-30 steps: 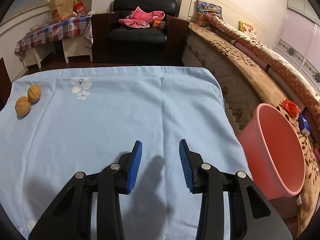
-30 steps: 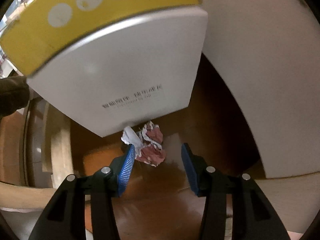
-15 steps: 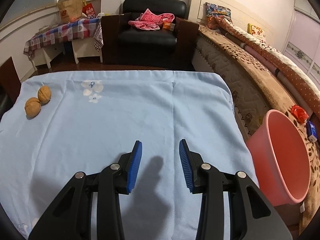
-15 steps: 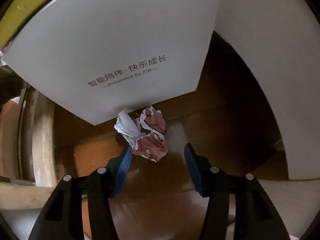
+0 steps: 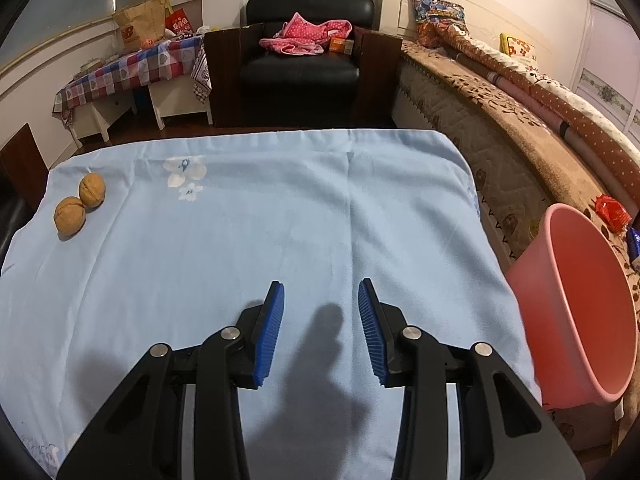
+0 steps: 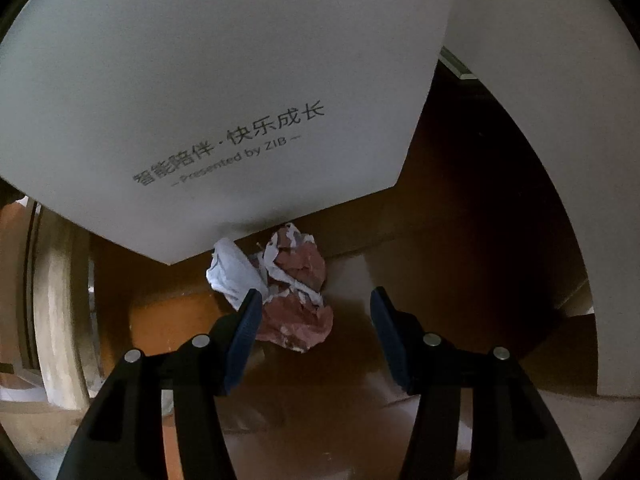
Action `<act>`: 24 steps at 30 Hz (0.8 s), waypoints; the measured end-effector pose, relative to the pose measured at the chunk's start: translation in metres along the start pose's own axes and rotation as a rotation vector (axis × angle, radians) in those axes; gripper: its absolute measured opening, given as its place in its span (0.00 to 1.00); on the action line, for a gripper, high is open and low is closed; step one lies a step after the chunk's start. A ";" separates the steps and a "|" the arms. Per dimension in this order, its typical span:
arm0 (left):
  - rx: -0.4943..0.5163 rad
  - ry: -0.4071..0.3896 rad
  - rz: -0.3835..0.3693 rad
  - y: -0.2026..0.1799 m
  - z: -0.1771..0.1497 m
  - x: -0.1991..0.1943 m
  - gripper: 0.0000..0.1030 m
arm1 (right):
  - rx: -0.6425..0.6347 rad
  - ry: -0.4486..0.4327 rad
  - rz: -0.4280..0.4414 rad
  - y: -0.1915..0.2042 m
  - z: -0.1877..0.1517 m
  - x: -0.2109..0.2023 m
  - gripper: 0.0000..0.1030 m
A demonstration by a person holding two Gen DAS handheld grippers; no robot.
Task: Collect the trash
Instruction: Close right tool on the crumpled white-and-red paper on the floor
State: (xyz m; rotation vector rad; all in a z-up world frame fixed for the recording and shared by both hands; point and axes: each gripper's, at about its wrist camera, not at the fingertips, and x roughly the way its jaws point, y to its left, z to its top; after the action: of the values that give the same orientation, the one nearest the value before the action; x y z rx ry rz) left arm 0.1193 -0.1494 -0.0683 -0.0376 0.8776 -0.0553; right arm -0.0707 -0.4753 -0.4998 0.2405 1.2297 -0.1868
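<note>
Right wrist view: right gripper (image 6: 316,300) pointed steeply down at brown floor (image 6: 460,280), jaws apart and just been widening, gripping nothing. Crumpled pink-and-white paper wad (image 6: 288,292) on floor at foot of white printed box (image 6: 200,100), touching left pad, clear of right one. Left wrist view: left gripper (image 5: 321,296) released, empty, above light-blue cloth (image 5: 240,232). 2 walnuts (image 5: 80,204) near cloth's far-left edge; pink basin (image 5: 580,312) beside cloth's right edge.
</note>
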 end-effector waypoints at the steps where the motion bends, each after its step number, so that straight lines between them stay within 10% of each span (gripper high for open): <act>1: -0.001 0.002 0.001 0.000 0.000 0.001 0.38 | -0.001 0.003 0.000 0.000 0.001 0.001 0.55; 16: 0.022 0.030 0.039 -0.003 -0.001 0.011 0.38 | -0.054 0.016 0.012 0.007 0.023 0.027 0.55; 24: 0.034 0.035 0.065 -0.005 -0.003 0.014 0.38 | -0.117 0.035 0.027 0.009 0.033 0.028 0.26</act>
State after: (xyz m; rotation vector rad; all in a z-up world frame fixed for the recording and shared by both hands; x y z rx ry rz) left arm 0.1257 -0.1555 -0.0802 0.0237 0.9120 -0.0100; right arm -0.0292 -0.4761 -0.5147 0.1588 1.2666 -0.0872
